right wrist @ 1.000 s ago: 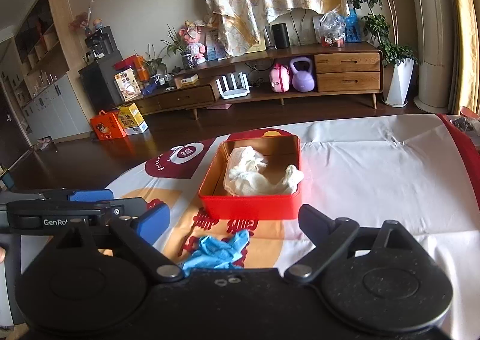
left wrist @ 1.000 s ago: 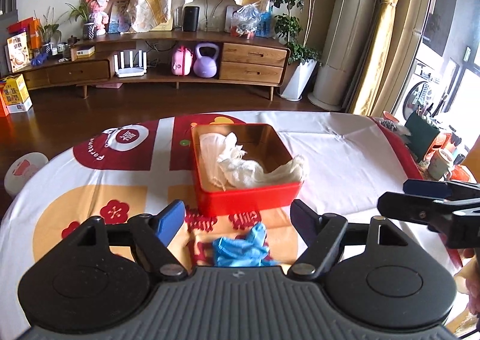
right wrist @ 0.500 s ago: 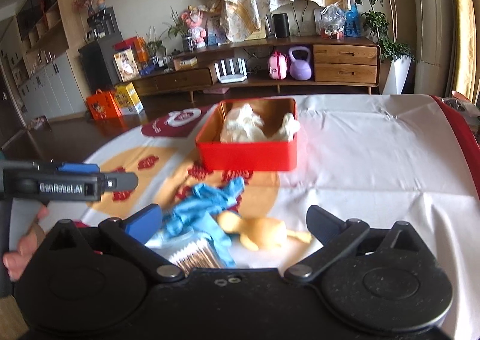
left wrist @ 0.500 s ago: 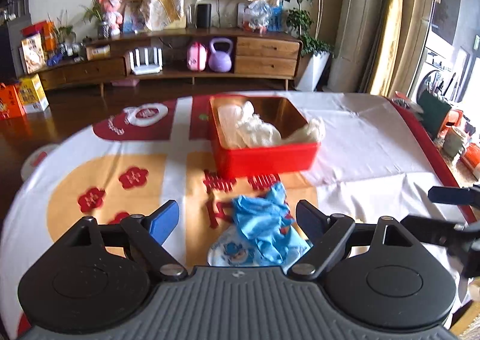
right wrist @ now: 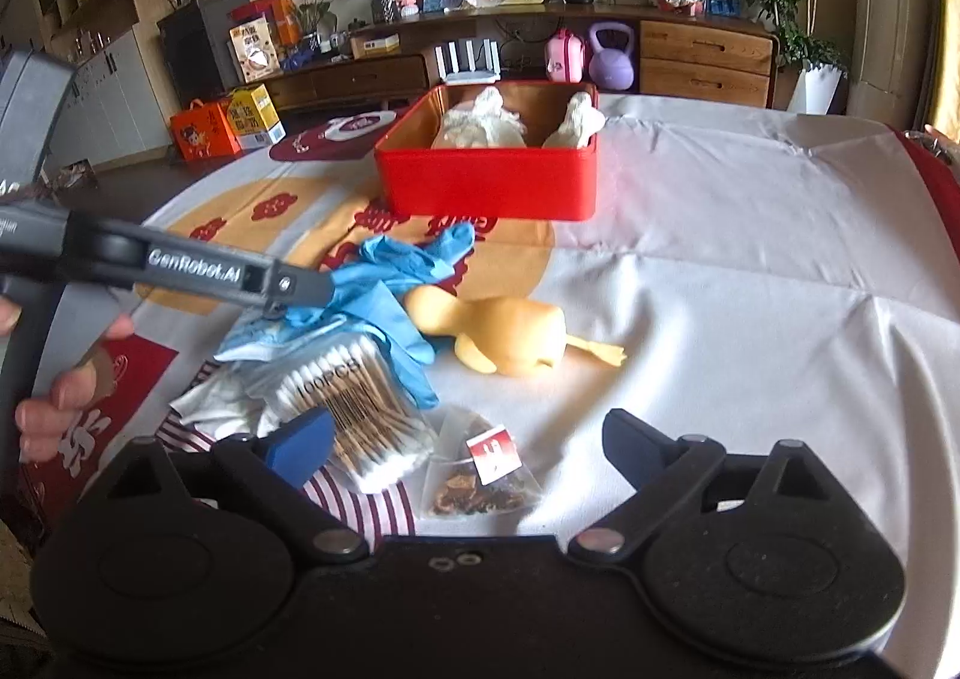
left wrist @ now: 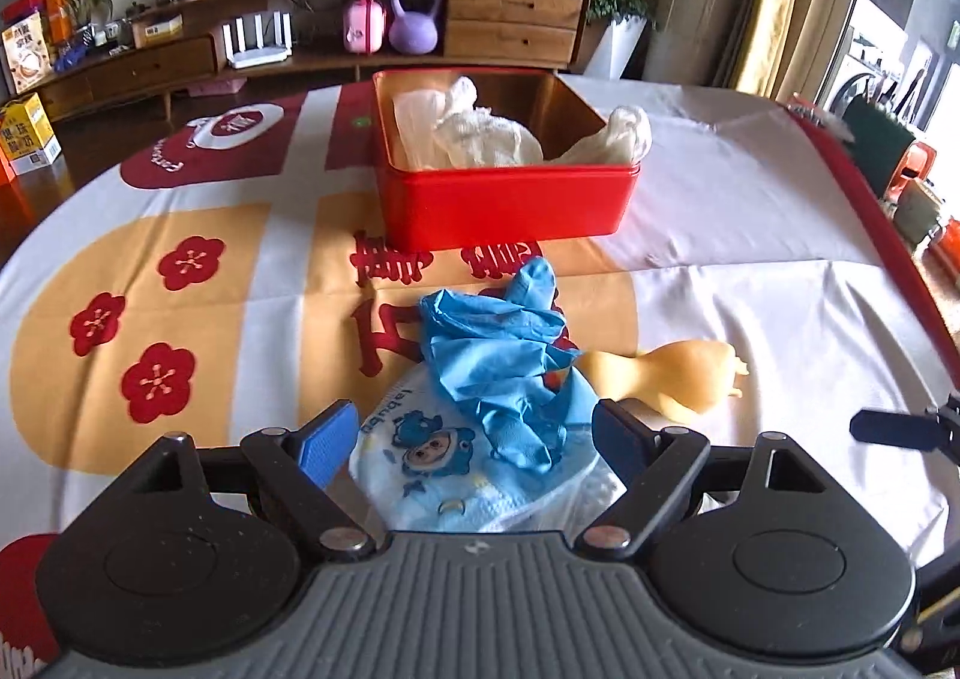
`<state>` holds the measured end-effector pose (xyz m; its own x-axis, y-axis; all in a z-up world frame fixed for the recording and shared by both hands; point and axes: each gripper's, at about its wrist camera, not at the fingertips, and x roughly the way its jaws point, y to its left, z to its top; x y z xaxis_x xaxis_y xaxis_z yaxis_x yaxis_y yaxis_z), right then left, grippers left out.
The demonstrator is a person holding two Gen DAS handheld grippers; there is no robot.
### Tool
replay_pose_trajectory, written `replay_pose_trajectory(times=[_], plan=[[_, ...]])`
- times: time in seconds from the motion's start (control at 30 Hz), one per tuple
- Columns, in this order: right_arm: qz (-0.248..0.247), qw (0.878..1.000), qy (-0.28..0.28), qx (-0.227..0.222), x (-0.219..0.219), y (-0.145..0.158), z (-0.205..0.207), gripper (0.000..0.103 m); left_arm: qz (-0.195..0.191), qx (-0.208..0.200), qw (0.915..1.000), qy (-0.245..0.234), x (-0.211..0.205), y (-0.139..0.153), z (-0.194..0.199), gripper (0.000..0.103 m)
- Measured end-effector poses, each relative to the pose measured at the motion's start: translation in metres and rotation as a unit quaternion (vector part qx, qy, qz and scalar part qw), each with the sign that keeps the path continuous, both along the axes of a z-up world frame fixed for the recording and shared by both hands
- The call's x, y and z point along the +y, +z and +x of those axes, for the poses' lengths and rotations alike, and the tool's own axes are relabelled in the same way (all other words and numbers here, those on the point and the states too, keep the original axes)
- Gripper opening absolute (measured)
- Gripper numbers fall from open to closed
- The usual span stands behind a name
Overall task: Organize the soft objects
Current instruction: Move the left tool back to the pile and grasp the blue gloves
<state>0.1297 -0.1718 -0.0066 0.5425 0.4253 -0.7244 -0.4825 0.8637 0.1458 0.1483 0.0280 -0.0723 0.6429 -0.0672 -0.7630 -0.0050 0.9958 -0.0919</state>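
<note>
Lying crumpled on the worktop (left wrist: 750, 235), the blue glove (left wrist: 504, 355) sits just ahead of the left tool (left wrist: 474, 433), whose jaws gape wide with nothing gripped. Right tool (right wrist: 468, 439), its jaws lately narrowing yet wide, holds nothing above a teabag (right wrist: 480, 475). Beyond stands the red box (left wrist: 510, 199).

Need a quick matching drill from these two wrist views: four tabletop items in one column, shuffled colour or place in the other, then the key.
1. red tin
2. glove
3. rubber duck toy
4. tea bag

A. yellow, lying on its side
B. clear pouch with a red tag
C. holds white cloths
D. blue, crumpled on a printed packet

Pairs: 1-C, 2-D, 3-A, 4-B
</note>
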Motion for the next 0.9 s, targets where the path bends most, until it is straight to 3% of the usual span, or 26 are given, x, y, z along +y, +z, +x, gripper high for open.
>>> replay_pose_trajectory(times=[0.5, 0.6, 0.73, 0.83, 0.9], plan=[[-0.007, 0.999, 0.018, 0.034, -0.003, -0.028, 0.011, 0.075, 0.012, 0.034, 0.9993, 0.005, 0.001, -0.033, 0.063, 0.085], [-0.005, 0.999, 0.022, 0.030, -0.003, -0.028, 0.011, 0.074, 0.015, 0.031, 0.9994, 0.002, 0.001, -0.038, 0.068, 0.085], [-0.003, 0.999, 0.029, 0.027, -0.001, -0.028, 0.013, 0.065, 0.020, 0.017, 0.9996, -0.009, -0.002, -0.042, 0.065, 0.085], [-0.003, 0.999, 0.034, 0.023, 0.000, -0.026, 0.011, 0.057, 0.017, 0.013, 0.9997, -0.012, -0.002, -0.042, 0.063, 0.076], [-0.005, 0.999, 0.039, 0.019, 0.002, -0.025, 0.009, 0.053, 0.013, 0.011, 0.9998, -0.014, -0.001, -0.042, 0.063, 0.062]])
